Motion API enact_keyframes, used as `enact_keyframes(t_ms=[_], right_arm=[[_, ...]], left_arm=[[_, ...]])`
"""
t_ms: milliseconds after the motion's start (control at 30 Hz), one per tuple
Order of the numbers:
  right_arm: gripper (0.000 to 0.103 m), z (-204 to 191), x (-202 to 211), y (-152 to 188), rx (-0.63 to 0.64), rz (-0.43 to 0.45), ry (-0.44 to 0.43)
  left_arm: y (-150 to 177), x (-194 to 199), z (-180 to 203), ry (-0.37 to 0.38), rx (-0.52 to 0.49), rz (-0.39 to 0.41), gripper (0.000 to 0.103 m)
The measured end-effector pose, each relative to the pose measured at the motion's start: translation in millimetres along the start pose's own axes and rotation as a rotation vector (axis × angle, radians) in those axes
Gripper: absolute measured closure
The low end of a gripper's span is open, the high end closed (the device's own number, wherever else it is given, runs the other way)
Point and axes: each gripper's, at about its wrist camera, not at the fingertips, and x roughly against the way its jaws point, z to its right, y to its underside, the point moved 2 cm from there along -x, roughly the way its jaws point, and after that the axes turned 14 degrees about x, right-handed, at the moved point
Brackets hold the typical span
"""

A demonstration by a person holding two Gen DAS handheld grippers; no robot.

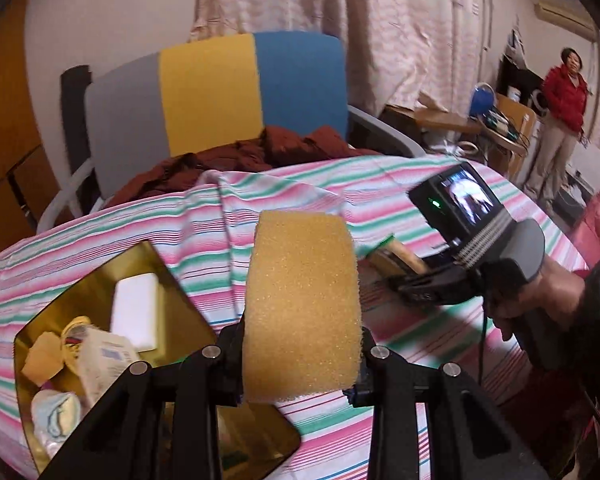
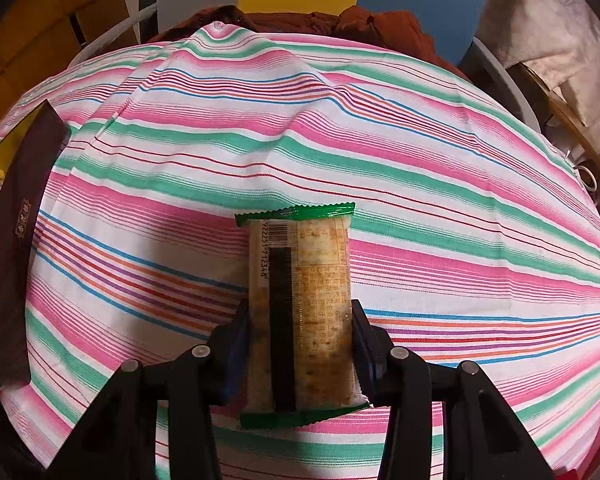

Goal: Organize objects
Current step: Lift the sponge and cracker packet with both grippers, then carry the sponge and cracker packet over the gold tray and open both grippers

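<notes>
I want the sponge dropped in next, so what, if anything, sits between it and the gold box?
Nothing visible does. The left tongs hold the sponge just right of the gold box, which lies open with no lid over it; only striped cloth lies between. The box already holds a white block and small items.

Left gripper (image 1: 300, 364): jaws are closed against a held object, fingers directed forward. Right gripper (image 2: 300, 344): jaws are likewise clamped on a held item; it is gripped by a dark-sleeved hand (image 1: 540, 300).
</notes>
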Motion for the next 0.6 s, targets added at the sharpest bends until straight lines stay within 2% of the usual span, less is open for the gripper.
enact_keyframes(t_ms=[333,600], right_arm=[[0.057,-3.4,6.2,8.6,-0.002,0.000,0.011],[0.058,-7.5,10.9,4.6,-0.013,0.003,0.018]], left_arm=[[4.9,12.1,-61.2,-0.068,0.101,0.005,0.069],[17.7,38.9,-149.6,-0.175,0.277,0.024,0.069]])
